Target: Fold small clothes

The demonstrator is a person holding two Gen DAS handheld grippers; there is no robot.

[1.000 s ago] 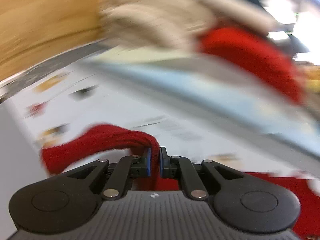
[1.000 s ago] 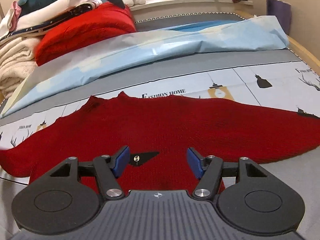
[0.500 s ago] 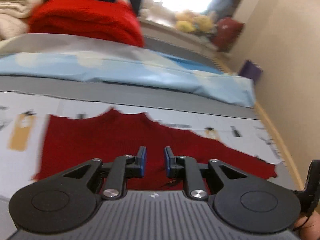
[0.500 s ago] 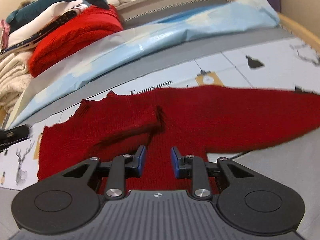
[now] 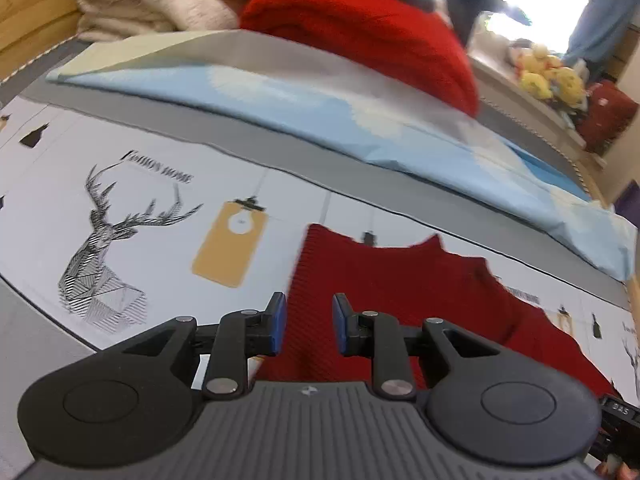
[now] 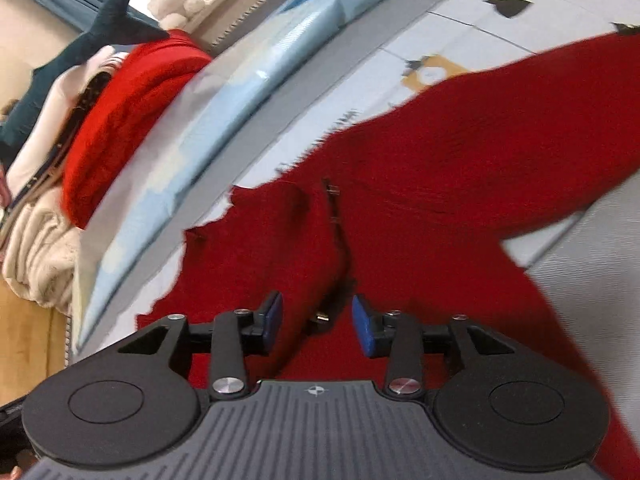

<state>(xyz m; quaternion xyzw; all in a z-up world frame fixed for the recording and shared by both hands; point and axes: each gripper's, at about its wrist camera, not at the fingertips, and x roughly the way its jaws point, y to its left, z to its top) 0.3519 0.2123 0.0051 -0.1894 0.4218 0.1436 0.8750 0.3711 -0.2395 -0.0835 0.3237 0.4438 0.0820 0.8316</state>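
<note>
Your left tool [image 5: 308,322] hung over the near left edge of the dark red knit garment [image 5: 400,292], its blue pads apart and parting further, with nothing clamped between them. The garment lay flat on the printed bed sheet [image 5: 140,216], stretching ahead and to the right of that tool, and one sleeve looked already folded in across the body.

Your right tool [image 6: 316,322] pointed down at the same garment [image 6: 460,184], its pads also apart and widening, the cloth lying below and ahead of them without being pinched. A dark label or tag [image 6: 323,318] sat just ahead of the gap, next to the ridge where the folded sleeve crossed the body.

The main risk, as I judged it, was the grip. The knit was thick and lay in two layers at that ridge, so a bite taken there could have caught only the top layer and pulled the fold open. You might also have snagged the tag instead of the fabric. The other sleeve ran far out to the right of your right tool; lifted by its tip alone, it would likely have dragged the body askew.

The light blue cover [image 5: 360,120] lay well ahead of both tools, clear of the work. The right view was blurred, so contact there was hard to judge.
</note>
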